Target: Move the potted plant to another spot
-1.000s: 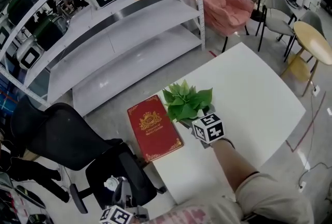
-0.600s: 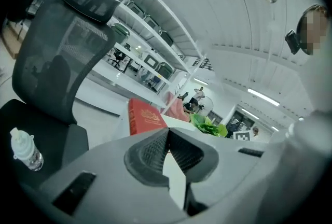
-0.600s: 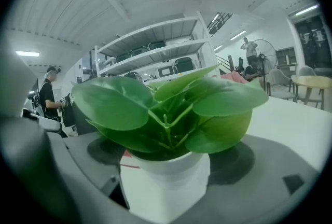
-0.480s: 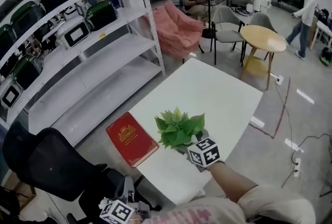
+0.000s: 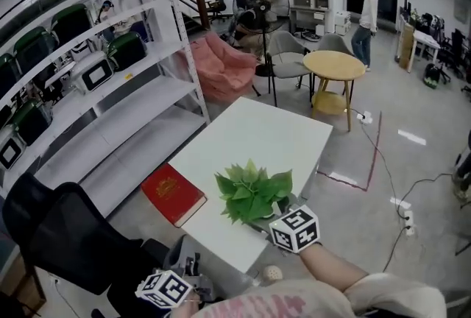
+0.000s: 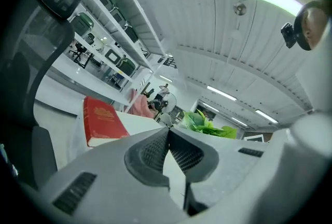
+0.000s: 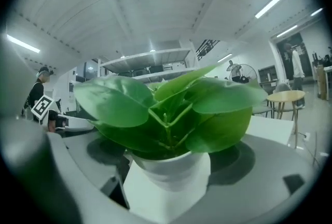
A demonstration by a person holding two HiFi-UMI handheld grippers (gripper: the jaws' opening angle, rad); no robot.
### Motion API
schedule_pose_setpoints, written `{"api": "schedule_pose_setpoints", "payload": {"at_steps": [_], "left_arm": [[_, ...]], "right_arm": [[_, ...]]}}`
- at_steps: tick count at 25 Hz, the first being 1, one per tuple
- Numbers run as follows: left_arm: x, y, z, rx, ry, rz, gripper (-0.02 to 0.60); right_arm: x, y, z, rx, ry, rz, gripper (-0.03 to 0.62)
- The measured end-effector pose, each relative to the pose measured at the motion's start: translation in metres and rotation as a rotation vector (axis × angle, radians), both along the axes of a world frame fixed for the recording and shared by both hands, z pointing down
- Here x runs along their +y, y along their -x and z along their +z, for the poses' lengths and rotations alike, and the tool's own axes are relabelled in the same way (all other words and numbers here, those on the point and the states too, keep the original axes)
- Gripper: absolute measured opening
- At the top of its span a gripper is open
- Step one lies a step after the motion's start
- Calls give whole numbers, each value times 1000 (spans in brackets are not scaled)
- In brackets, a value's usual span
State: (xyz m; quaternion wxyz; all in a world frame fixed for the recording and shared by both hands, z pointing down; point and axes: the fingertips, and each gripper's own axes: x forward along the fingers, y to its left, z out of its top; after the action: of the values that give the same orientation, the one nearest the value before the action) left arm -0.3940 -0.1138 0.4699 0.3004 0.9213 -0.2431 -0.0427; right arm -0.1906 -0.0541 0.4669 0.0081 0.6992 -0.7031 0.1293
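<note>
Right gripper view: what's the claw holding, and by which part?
The right claw grips the potted plant by its white pot, one jaw on each side.

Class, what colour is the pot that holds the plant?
The pot is white; the right gripper view shows it best.

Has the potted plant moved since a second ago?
Yes. The potted plant, held in the right gripper, has shifted rightward away from the red book; bare table now shows between them.
</note>
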Motion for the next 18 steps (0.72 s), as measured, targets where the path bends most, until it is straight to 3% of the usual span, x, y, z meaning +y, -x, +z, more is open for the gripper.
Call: {"api": "schedule_pose_setpoints", "payload": {"at_steps": [9,18], "left_arm": [[57,-25,-17,26,-66,130,2],[74,-74,-38,52,-83,154,2]], "right_arm": [[79,0,-23,-45,-96,118,495],[102,-53,-44,-1,-116,123,495]]}}
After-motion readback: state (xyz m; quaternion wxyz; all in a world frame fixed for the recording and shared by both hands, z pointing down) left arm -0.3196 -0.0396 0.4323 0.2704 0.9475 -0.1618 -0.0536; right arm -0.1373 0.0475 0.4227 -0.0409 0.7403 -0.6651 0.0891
